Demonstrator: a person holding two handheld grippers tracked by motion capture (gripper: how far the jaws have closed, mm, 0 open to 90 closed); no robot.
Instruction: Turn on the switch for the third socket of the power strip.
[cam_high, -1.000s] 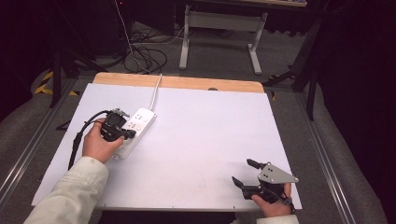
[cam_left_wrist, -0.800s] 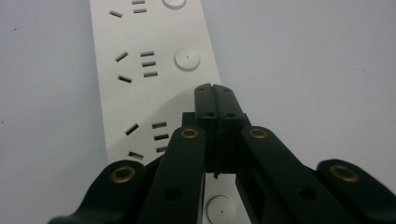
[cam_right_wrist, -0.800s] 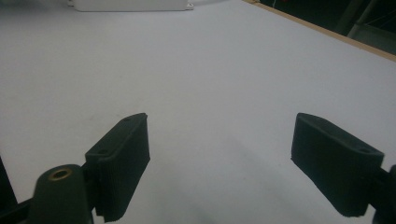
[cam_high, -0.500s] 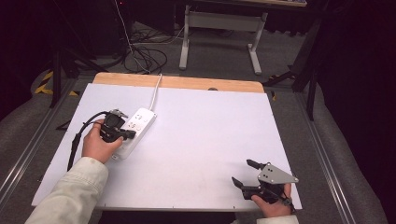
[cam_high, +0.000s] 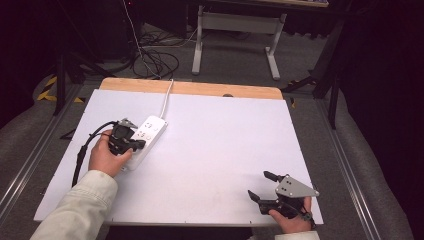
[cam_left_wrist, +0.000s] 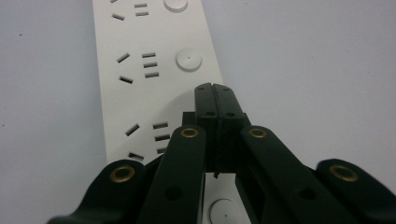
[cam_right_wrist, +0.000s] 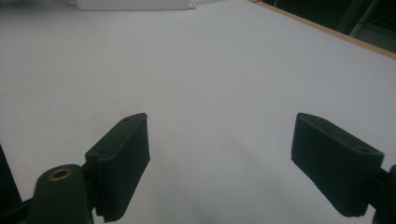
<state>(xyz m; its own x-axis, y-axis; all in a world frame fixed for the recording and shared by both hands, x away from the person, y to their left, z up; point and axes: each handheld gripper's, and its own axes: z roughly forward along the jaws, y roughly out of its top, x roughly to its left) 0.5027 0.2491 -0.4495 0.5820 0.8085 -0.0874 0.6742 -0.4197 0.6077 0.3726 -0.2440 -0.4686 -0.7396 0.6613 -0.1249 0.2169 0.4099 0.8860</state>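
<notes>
- dim room, dark floor with cables and a metal stand behind; white table (cam_high: 215, 150) with a wooden far edge.
- white power strip (cam_high: 145, 137) lies on the table's left part, long axis running from near-left to far-right, its cord leaving over the far edge.
- left gripper (cam_left_wrist: 215, 93) sits right over the strip, jaws pressed together, tip just above or on the strip's face beside a round button (cam_left_wrist: 188, 59); contact cannot be told.
- right gripper (cam_high: 260, 186) rests at the near right corner, jaws spread wide, holding nothing, well apart from the strip.
- judgement: left hand (cam_high: 106, 157) is far nearer; a button press looks likely next.
</notes>
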